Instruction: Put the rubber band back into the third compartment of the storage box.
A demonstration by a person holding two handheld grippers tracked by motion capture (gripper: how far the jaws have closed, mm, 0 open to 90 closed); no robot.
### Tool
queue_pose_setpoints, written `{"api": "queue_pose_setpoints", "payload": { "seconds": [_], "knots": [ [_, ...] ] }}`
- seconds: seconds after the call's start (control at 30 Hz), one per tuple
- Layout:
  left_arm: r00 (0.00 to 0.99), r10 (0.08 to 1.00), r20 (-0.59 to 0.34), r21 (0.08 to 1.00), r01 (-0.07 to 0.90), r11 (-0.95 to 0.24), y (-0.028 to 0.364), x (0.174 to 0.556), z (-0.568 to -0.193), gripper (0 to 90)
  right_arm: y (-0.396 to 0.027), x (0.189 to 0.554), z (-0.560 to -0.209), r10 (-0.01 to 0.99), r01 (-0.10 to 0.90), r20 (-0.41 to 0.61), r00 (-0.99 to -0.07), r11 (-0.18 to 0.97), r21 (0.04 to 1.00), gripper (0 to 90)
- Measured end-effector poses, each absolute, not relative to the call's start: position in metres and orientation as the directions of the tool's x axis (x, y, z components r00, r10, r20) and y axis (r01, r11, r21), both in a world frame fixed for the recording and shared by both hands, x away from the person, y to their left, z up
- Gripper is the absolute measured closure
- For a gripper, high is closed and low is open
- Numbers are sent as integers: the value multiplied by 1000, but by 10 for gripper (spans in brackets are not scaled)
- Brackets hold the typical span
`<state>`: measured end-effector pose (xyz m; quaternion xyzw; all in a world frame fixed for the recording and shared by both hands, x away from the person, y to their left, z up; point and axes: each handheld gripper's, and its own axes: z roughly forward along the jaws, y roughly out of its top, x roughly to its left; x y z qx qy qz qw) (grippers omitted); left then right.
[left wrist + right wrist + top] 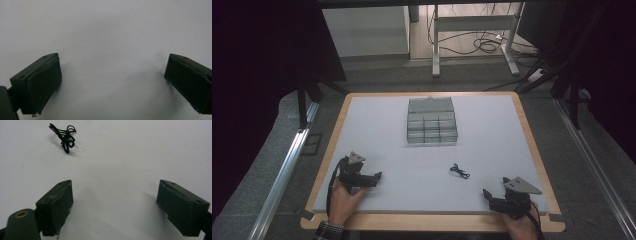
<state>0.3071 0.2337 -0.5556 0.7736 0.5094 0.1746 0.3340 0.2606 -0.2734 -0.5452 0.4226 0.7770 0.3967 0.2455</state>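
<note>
A clear plastic compartment box point(431, 120) sits at the back middle of the white mat point(387, 155), lid raised. A small black tangled cord point(459, 172) lies on the mat in front of it, to the right; it also lies ahead and left of the jaws in the right gripper view, black cord point(64, 136). My left gripper point(377, 178) rests near the front left, jaws wide apart over bare mat, left gripper point(112, 82). My right gripper point(488, 196) sits at the front right, open and holding nothing, right gripper point(115, 202), short of the cord.
The mat lies on a wooden table point(532, 145) with a raised light edge. Metal rails point(282, 175) run along both sides. Behind the table stand a white desk frame point(472, 35) and loose cables point(484, 45) on the floor.
</note>
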Motion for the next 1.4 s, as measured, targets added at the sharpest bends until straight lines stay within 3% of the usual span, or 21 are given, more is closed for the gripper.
{"api": "queue_pose_setpoints", "payload": {
  "seconds": [1.03, 1.4],
  "knots": [
    [420, 905, -70, 696, 670, -257, 234, 307, -556, 12, -268, 261, -542, 866, 494, -52, -497, 331, 804, 99],
    [419, 905, -71, 696, 671, -256, 234, 307, -556, 12, -263, 264, -532, 844, 528, -67, -532, 393, 753, 174]
  ]
}}
